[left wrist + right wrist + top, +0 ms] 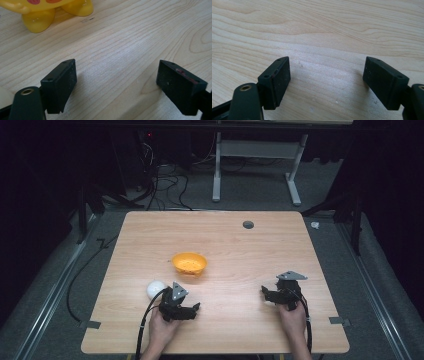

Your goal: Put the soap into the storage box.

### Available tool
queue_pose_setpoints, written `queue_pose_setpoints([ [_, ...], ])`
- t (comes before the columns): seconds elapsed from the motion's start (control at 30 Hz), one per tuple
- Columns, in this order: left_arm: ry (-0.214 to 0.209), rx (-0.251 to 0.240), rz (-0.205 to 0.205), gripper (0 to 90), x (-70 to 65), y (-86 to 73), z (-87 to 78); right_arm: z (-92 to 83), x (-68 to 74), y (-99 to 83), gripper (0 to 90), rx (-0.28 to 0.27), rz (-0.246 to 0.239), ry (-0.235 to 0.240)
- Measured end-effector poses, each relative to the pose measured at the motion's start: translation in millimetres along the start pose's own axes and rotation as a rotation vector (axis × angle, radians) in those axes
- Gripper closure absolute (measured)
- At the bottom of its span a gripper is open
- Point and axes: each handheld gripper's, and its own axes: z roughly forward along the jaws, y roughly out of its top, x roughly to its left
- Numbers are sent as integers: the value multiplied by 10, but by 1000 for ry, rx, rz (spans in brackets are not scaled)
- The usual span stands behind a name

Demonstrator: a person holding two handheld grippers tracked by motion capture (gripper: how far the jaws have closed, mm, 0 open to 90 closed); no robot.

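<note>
Two claws of mine low over the wooden table (240, 250), left gripper (196, 309) jaws wide with nothing between them, white ball (155, 289) just beside it, orange bowl (189, 263) near ahead, right gripper (266, 293) jaws wide over bare wood, well apart from both

So there's a white ball (155, 289) sitting on the wooden table, round and plain, resting just beside the left gripper (194, 308) on its far left side, pretty much touching the gripper's body from the high view. Then a yellow-orange bowl (189, 263) is sitting upright near the middle of the table, opening facing up, a bit beyond the ball and to its right, apart from it and not touching anything.
</note>
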Motion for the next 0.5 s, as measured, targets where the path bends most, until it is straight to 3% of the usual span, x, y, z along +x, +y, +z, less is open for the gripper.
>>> queue_pose_setpoints([
  [0.5,1,0,-3,171,1,1,-1,0,-1,0,230,0,0,-1],
])
